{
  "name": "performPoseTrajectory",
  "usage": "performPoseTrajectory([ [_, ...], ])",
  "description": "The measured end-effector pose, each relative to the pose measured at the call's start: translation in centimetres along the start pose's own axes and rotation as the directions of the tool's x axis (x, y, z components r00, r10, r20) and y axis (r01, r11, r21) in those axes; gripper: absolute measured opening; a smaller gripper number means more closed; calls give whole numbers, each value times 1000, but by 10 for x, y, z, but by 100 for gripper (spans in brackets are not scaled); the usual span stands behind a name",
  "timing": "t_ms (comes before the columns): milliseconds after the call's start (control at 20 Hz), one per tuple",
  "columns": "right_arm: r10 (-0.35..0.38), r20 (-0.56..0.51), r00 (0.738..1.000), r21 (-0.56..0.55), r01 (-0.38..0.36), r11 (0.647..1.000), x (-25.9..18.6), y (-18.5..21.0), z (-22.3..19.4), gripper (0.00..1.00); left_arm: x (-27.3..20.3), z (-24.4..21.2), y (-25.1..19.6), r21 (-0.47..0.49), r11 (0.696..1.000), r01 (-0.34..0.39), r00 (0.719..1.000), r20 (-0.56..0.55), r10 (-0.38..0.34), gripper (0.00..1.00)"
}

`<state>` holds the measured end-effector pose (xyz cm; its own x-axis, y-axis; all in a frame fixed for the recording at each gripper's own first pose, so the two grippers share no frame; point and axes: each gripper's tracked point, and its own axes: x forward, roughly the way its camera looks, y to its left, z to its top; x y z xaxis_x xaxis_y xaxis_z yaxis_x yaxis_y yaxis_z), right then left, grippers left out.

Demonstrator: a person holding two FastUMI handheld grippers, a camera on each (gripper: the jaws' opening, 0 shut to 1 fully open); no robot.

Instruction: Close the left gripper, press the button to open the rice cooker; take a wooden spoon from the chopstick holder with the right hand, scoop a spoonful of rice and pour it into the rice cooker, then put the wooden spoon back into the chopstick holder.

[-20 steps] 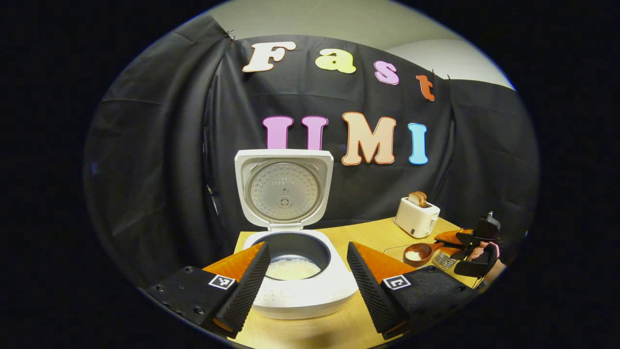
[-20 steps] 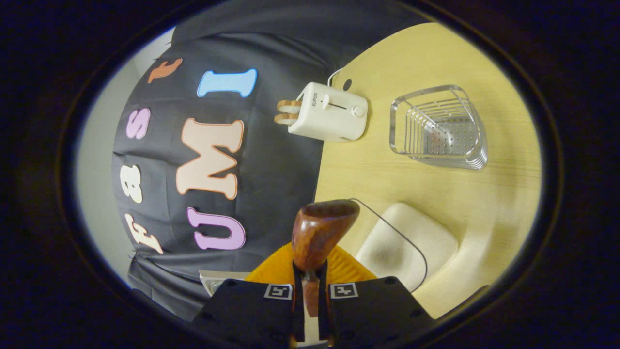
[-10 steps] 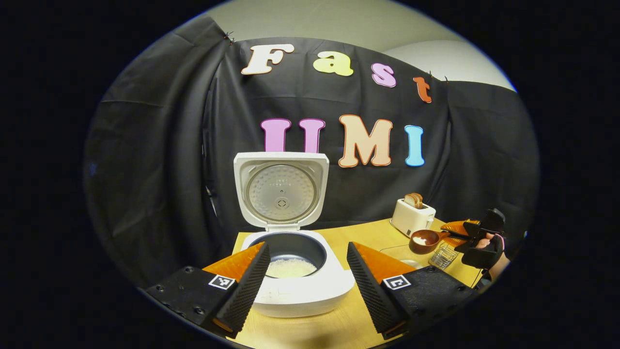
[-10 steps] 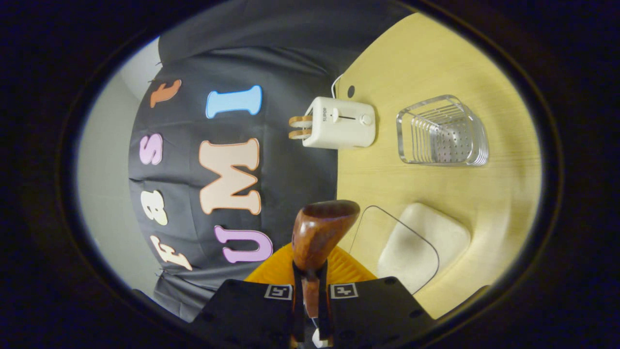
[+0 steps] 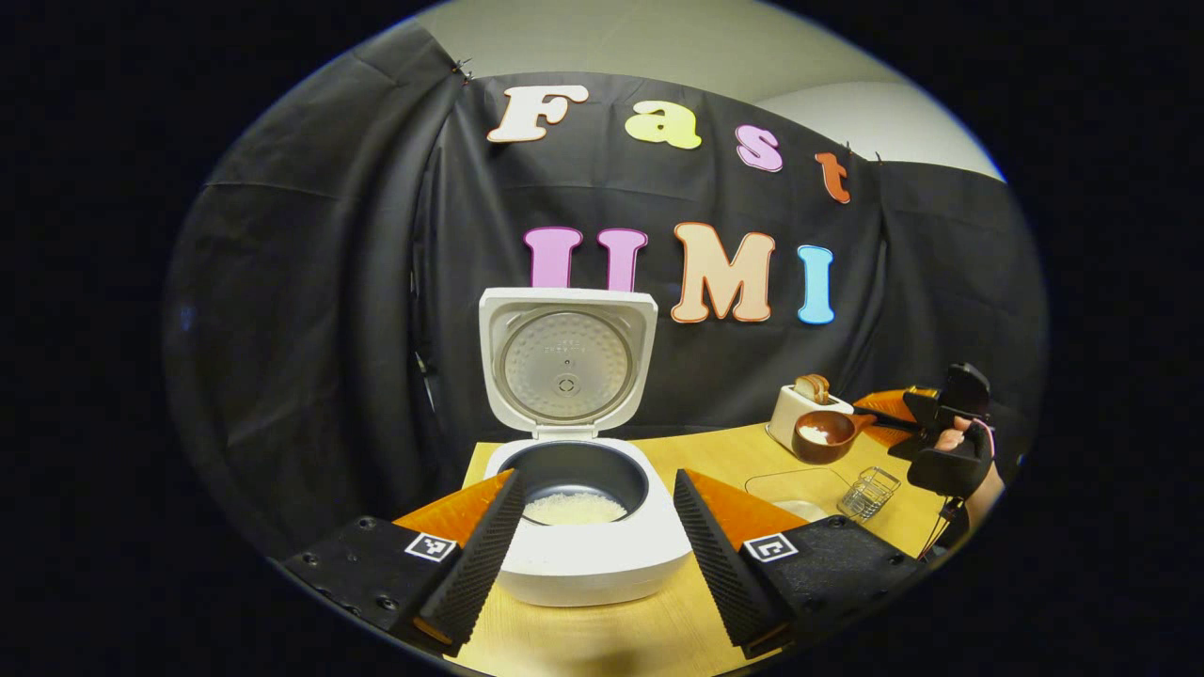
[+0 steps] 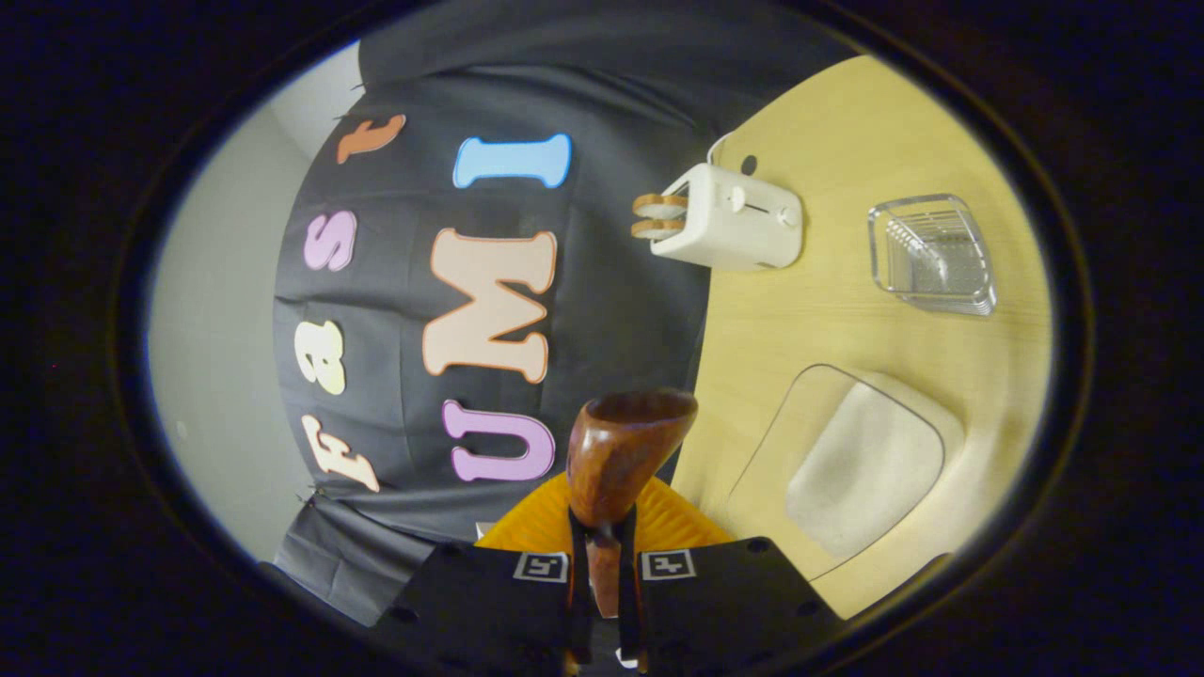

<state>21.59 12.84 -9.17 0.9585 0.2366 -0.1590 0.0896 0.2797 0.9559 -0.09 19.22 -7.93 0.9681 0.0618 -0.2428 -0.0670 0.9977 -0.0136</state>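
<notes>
The white rice cooker (image 5: 588, 555) stands with its lid (image 5: 566, 367) raised, and some rice (image 5: 574, 508) lies in its dark pot. My left gripper (image 5: 593, 555) is open in front of it, a finger on each side of the pot. Far to the right, my right gripper (image 5: 926, 423) is shut on the wooden spoon (image 5: 821, 436), whose bowl carries white rice above the table. In the right gripper view the same gripper (image 6: 602, 602) clamps the spoon (image 6: 616, 456) by its handle, rolled sideways. The wire chopstick holder (image 5: 867, 492) (image 6: 931, 254) stands on the table.
A white toaster (image 5: 800, 414) (image 6: 729, 218) with bread slices sits at the table's back right. A clear tray holding rice (image 6: 861, 470) (image 5: 800, 489) lies on the wooden table (image 6: 828, 103) near the holder. A hand (image 5: 955, 442) holds the right gripper.
The right gripper has lifted the rice-filled spoon up from the tray and carried it leftward; the table things look farther off in its view. The left gripper shifted slightly and stays open.
</notes>
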Motion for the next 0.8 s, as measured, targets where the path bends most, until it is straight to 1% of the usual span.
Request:
performPoseTrajectory([
  [150,25,-46,999,-53,-28,998,17,32,-29,14,-4,-3,8,-8,1000,-13,1000,0,13,95],
  [200,33,-63,997,-61,-37,997,22,42,-39,16,-5,-3,10,-12,1000,-18,1000,-1,18,95],
  [250,40,-80,996,-63,-45,997,29,51,-49,12,-8,-4,13,-17,1000,-23,1000,0,23,95],
  [300,46,-95,994,-74,-53,996,35,60,-59,14,-9,-4,16,-21,999,-28,1000,0,28,95],
  [350,48,-110,993,-104,-60,993,43,72,-73,14,-12,-5,21,-27,999,-36,999,0,36,95],
  [400,45,-116,992,-141,-61,988,49,79,-83,12,-13,-6,24,-29,999,-42,999,0,42,95],
  [450,39,-123,992,-185,-62,981,55,86,-95,14,-15,-6,28,-31,998,-50,999,0,50,95],
  [500,30,-141,989,-238,-64,969,66,92,-114,12,-17,-9,35,-36,997,-63,998,-4,63,95],
  [600,8,-201,980,-337,-77,938,85,99,-158,12,-20,-18,44,-59,995,-81,997,-16,80,95],
  [750,-6,-241,970,-419,-98,903,102,103,-204,12,-19,-36,55,-77,992,-100,994,-59,96,95],
  [800,-11,-246,969,-451,-104,886,107,103,-216,14,-18,-37,59,-80,991,-109,993,-64,104,95],
])
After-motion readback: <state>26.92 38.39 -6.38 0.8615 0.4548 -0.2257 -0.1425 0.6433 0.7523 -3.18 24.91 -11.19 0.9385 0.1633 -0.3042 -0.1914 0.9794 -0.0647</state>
